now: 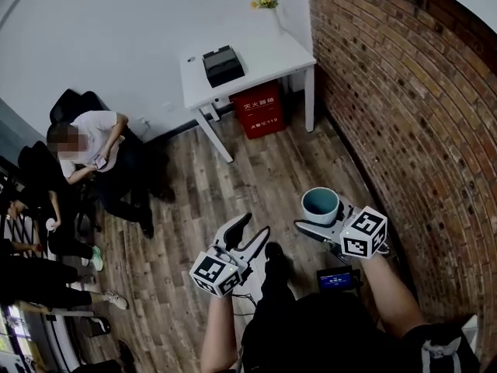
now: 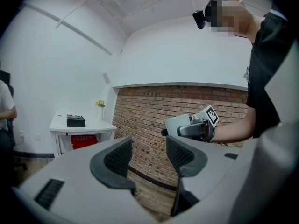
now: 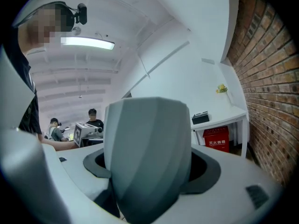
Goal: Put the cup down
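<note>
Item 1: grey cup (image 1: pixel 320 204), upright, clamped between the jaws of my right gripper (image 1: pixel 327 218), held over the wood floor (image 1: pixel 256 177). Item 2: my left gripper (image 1: pixel 248 231), jaws apart, nothing between them

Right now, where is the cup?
Head view, right side: the cup is clamped in the right gripper, held over the wooden floor beside the brick wall.

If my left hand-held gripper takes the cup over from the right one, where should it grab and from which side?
Probably the upper wall just under the rim, coming in level from the left. The cup is upright, mouth up, and the right hand-held gripper clamps its lower part, leaving only the top band free. The left hand-held gripper is open and empty.
</note>
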{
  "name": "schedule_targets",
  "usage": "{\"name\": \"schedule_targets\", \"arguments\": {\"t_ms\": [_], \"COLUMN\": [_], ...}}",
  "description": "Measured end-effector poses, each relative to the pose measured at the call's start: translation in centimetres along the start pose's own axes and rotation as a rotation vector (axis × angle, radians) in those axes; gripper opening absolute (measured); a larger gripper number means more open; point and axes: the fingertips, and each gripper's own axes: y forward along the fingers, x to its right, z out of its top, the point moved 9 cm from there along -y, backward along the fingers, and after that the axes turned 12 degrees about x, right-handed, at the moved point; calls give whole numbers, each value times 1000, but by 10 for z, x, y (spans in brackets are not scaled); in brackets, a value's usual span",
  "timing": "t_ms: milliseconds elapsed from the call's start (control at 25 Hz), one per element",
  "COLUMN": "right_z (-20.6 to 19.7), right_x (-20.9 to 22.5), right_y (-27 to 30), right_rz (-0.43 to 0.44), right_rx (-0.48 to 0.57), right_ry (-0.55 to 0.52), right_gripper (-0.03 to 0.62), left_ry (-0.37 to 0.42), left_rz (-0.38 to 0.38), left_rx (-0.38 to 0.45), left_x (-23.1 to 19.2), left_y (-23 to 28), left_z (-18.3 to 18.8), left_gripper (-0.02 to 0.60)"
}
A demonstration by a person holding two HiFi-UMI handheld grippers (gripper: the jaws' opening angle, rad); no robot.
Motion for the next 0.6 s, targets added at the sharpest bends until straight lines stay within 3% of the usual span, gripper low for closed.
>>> {"name": "schedule_targets", "arguments": {"t_ms": [600], "right_z": [50], "right_x": [117], "right_y": [208], "right_rz": [-86], "right_rx": [18], "right_ry": [19], "right_gripper": [388], "left_ry": [-11], "left_rz": [-78], "left_rx": [-10], "left_x": [-239], "left_y": [74], "left_z": [43], "left_gripper": [238]}}
